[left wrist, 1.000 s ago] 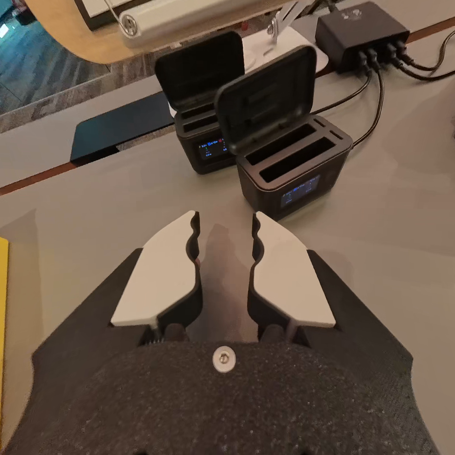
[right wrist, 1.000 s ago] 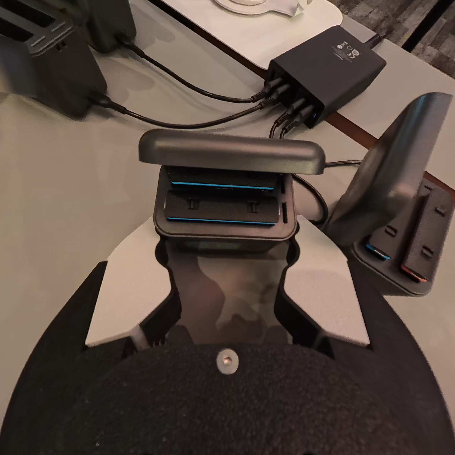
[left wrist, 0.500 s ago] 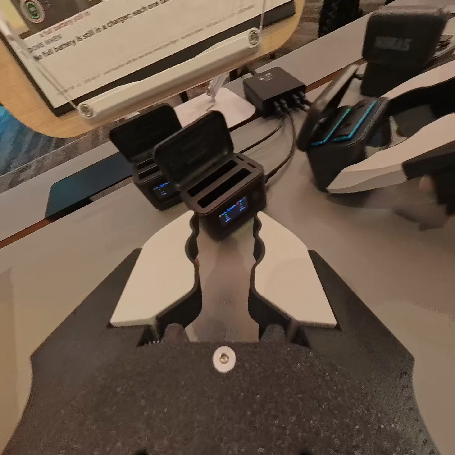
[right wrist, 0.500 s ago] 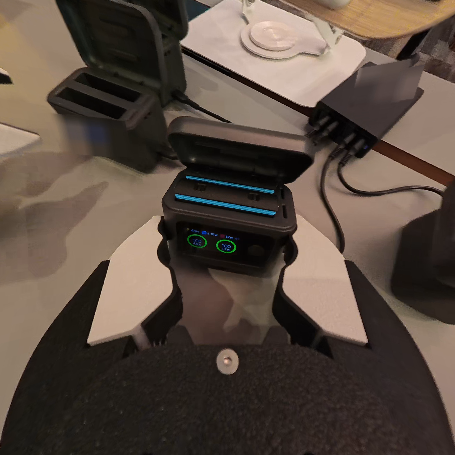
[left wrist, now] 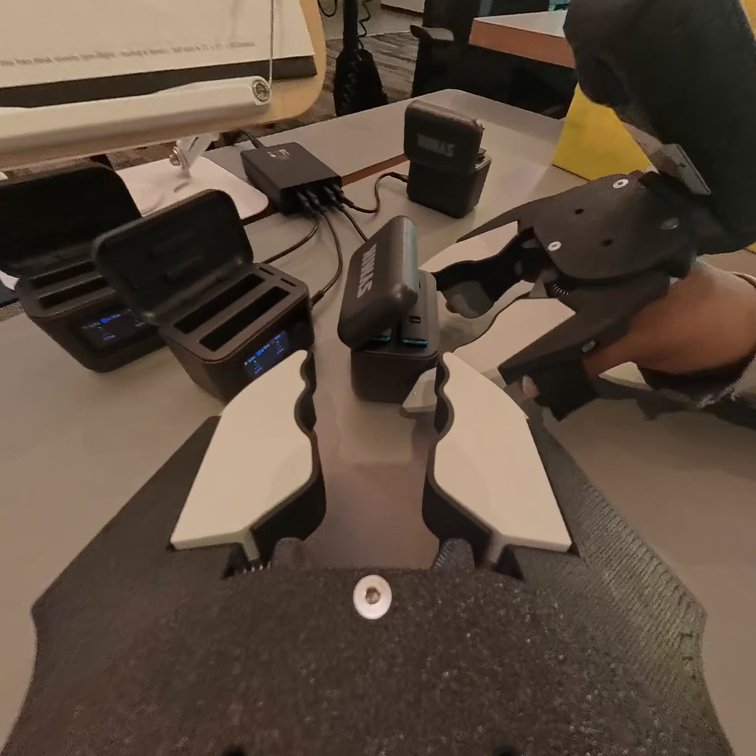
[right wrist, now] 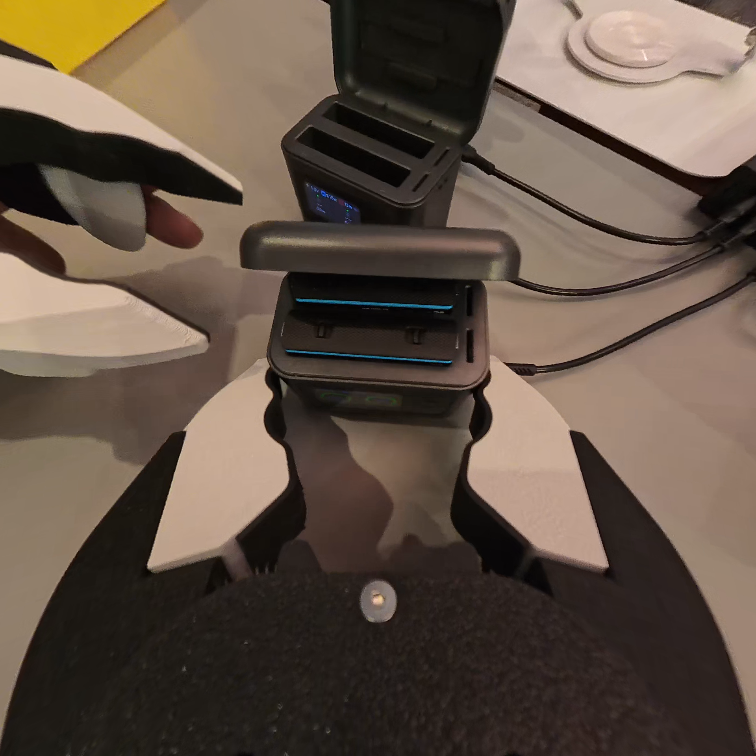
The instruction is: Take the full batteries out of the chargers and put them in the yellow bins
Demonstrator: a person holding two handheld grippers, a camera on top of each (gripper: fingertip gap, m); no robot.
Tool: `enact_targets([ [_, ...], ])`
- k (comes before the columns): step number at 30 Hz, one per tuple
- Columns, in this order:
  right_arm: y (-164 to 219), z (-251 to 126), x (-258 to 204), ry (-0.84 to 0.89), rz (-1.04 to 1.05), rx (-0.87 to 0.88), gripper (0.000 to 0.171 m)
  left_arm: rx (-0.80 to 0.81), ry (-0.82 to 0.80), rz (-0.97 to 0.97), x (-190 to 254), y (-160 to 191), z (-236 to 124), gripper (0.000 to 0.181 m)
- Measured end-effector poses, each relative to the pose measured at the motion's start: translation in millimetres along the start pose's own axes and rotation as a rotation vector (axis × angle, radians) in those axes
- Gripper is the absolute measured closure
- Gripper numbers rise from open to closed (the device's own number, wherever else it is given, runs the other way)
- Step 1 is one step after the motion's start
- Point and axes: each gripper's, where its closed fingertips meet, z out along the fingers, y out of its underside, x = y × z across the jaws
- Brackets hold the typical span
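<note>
On the grey tabletop [left wrist: 102, 429], four chargers, catalogued from my remote seat.

Item one: loaded charger [right wrist: 378, 352], lid [right wrist: 378, 253] half raised, two blue-edged batteries [right wrist: 368, 337] seated in its slots, lit green rings on its front screen. My right hand-held gripper [right wrist: 378, 386] brackets its base, jaws spread about as wide as the body; whether the pads press on it I cannot tell. It holds no battery.

Item two: empty charger [left wrist: 241, 327], lid up, both slots bare.

Item three: second open charger [left wrist: 82, 311] at far left, slots apparently bare (partly shadowed).

Item four: far charger [left wrist: 446, 163], lid raised with its back to the camera, contents unseen.

My left hand-held gripper [left wrist: 374, 368] is open and empty, tips pointed at item one, close but not touching.

Progress, by my reckoning: two chargers look cleared, one pair of batteries is not yet drawn, one unit unchecked. Roughly half remains.

Destination: yellow bin [left wrist: 593, 135] at the table's far right edge; another yellow patch [right wrist: 69, 28] shows in the right wrist view.

Surface and room: smooth matte grey top with a brown seam; black power hub [left wrist: 290, 172] feeding cables [right wrist: 613, 229]; white stand base [right wrist: 654, 82] carrying a framed sign [left wrist: 143, 69]; patterned carpet and dark chairs beyond, under warm dim lighting.
</note>
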Motion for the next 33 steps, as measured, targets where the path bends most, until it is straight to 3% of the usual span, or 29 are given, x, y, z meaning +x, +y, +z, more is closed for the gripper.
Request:
enact_targets([
  [7, 3, -17, -7, -0.295, -0.005, 0.01, 0.081, -0.048, 0.02, 0.042, 15, 9, 13, 0.125],
  [10, 4, -29, -10, -0.44, 0.046, 0.021, 0.072, -0.106, -0.015, 0.073, 16, 17, 20, 0.12],
  [16, 2, -45, -6, -0.569, 0.109, 0.043, 0.08, -0.227, -0.104, 0.161, 12, 30, 40, 0.114],
  [18, 0, -48, -4, -0.587, 0.135, 0.052, 0.083, -0.253, -0.13, 0.179, 6, 31, 48, 0.122],
  [25, -5, -62, 8, -0.461, 0.021, 0.096, 0.1, -0.259, 0.084, 0.133, 0, 27, 58, 0.125],
  [28, -2, -68, 12, -0.329, -0.028, 0.079, 0.094, -0.26, 0.176, 0.086, -2, 24, 61, 0.125],
  [33, 21, -75, 9, -0.058, 0.039, 0.05, 0.099, -0.278, 0.265, 0.098, 1, 24, 63, 0.126],
])
